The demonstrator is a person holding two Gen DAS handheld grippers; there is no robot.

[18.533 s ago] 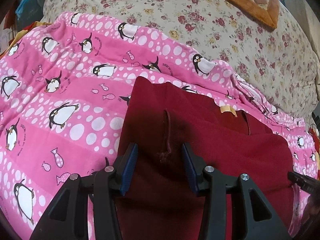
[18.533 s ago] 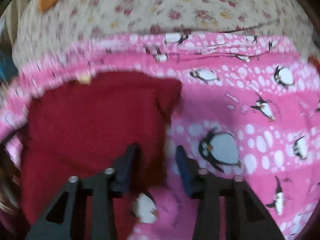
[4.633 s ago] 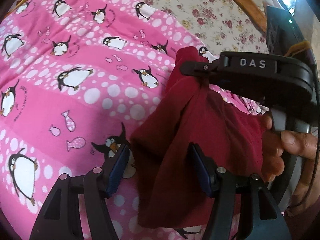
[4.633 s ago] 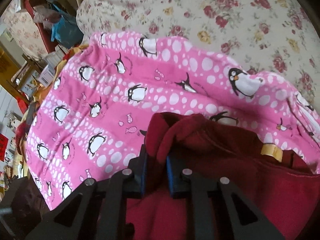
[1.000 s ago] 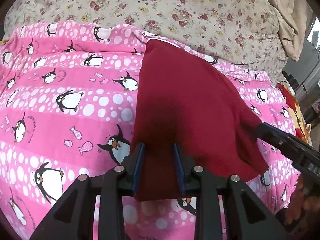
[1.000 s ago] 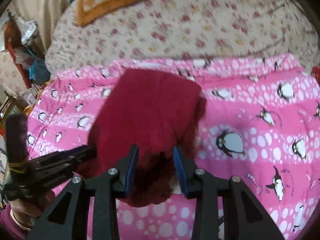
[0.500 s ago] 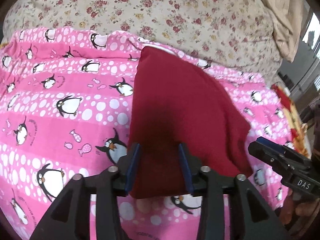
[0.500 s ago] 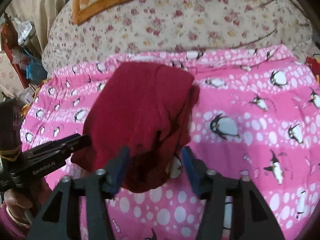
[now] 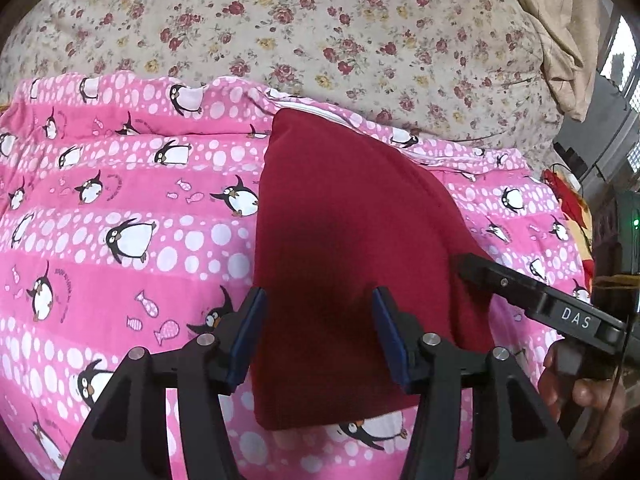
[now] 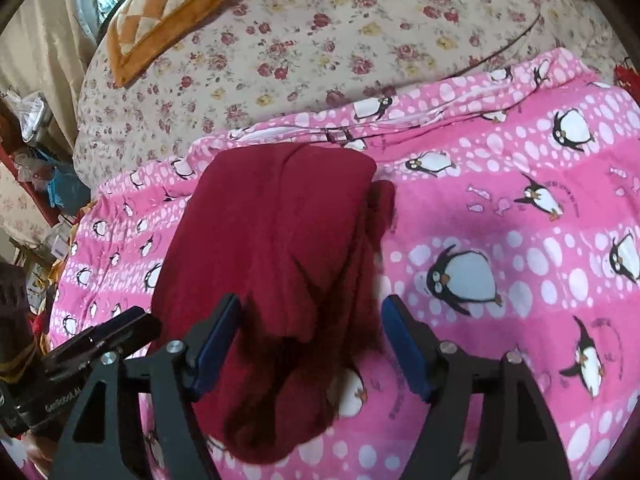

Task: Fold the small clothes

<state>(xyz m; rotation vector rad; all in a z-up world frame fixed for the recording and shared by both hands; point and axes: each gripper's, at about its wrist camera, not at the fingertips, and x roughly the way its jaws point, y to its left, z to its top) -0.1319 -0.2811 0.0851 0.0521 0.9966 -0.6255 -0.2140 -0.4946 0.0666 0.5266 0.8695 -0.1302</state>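
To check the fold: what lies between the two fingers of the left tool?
In the left wrist view, the near end of the folded dark red garment lies between the open left tool's fingers, on the pink penguin blanket.

- L gripper: jaws spread wide, nothing btwn pads, angled fwd and down.
- R gripper: jaws spread wide, nothing clamped; person's hand wraps its handle.

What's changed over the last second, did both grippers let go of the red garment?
Yes. The left gripper and right gripper have both opened wide and released the red garment, which now lies folded on the pink penguin blanket. The garment and blanket have barely shifted.
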